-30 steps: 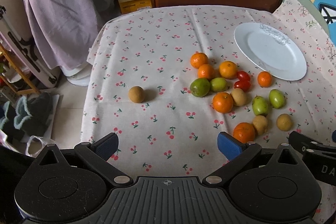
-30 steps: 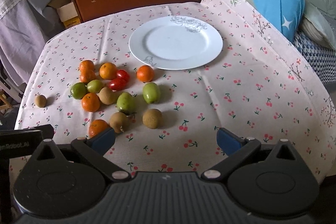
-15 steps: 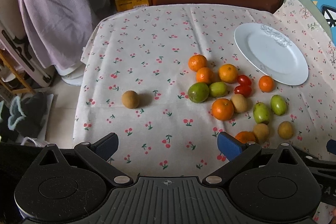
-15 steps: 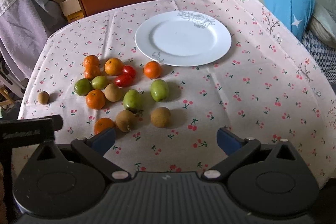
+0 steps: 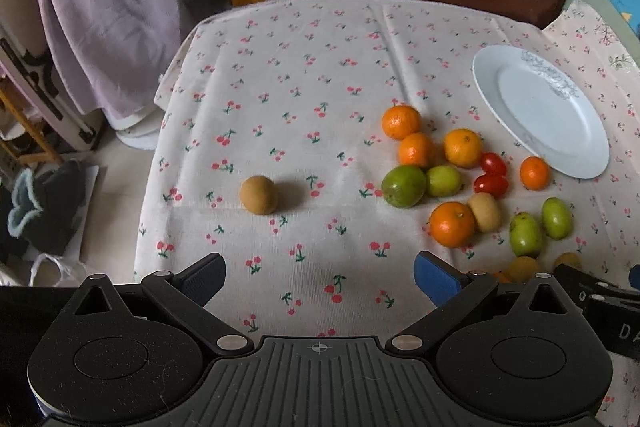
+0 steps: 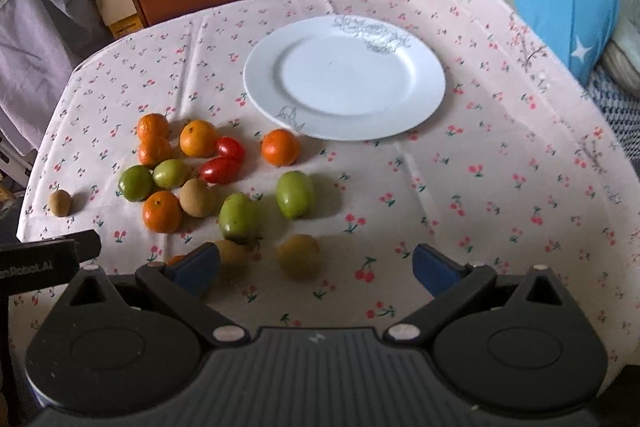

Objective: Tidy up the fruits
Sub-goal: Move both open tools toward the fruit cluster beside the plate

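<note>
Over the last second both wrist views have crept closer to the cloth and lower, so the fruit now sits larger in each: the left gripper (image 5: 318,277) has drifted toward the lone brown fruit (image 5: 259,195), which lies well apart from the main cluster, while the right gripper (image 6: 314,265) has closed in on the near edge of the pile, where a brown fruit (image 6: 299,254) now lies just ahead of its fingers. That reads as the approach to a first pick; nothing has been sorted yet, and the white plate (image 6: 424,107) stands bare beyond the tangerines, green fruits and two red tomatoes (image 6: 222,163). Both pairs of tongs are spread wide, holding nothing and touching nothing.
</note>
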The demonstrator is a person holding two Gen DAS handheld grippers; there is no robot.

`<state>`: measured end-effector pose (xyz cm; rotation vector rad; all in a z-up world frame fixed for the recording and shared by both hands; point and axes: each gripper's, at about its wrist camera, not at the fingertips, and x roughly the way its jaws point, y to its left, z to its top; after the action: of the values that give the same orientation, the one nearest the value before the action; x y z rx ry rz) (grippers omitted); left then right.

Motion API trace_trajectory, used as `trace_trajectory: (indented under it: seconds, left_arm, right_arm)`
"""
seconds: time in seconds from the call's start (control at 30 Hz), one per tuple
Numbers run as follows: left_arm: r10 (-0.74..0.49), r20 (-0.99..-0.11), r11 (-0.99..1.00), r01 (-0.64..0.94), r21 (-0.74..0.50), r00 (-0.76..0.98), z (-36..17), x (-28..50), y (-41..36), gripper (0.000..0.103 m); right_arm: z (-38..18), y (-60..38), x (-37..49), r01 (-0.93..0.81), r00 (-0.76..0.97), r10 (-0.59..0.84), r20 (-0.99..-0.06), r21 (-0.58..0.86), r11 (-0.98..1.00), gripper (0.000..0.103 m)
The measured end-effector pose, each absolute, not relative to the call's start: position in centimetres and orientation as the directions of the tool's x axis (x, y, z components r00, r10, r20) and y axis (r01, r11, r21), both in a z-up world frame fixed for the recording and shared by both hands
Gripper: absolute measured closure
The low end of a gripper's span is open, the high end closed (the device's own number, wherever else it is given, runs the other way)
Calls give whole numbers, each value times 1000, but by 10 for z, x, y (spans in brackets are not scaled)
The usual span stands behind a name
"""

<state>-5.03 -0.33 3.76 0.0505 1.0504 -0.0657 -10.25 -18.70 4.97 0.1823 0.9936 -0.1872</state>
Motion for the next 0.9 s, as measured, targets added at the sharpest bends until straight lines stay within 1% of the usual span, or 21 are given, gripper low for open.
trace_trajectory:
  seconds: [0.2, 0.4, 0.63, 0.9]
  left_arm:
    - [-18, -864, 993, 110, 44, 504, 32, -55, -12, 2]
    - [-36, -859, 990, 133, 37, 511, 33, -59, -16, 2]
    - [-22, -850, 989, 137, 59, 527, 33, -60, -19, 2]
    - [-21, -851, 990, 131, 56, 524, 33, -60, -18, 2]
  right_arm:
    - [43, -184, -104, 242, 528, -46, -848, 98, 965, 2]
    - [43, -183, -104, 248, 542, -45, -839, 109, 963, 2]
    - [43, -183, -104, 241, 551, -31, -834, 124, 963, 2]
    - [42, -183, -104, 241, 557, -34, -830, 123, 963, 2]
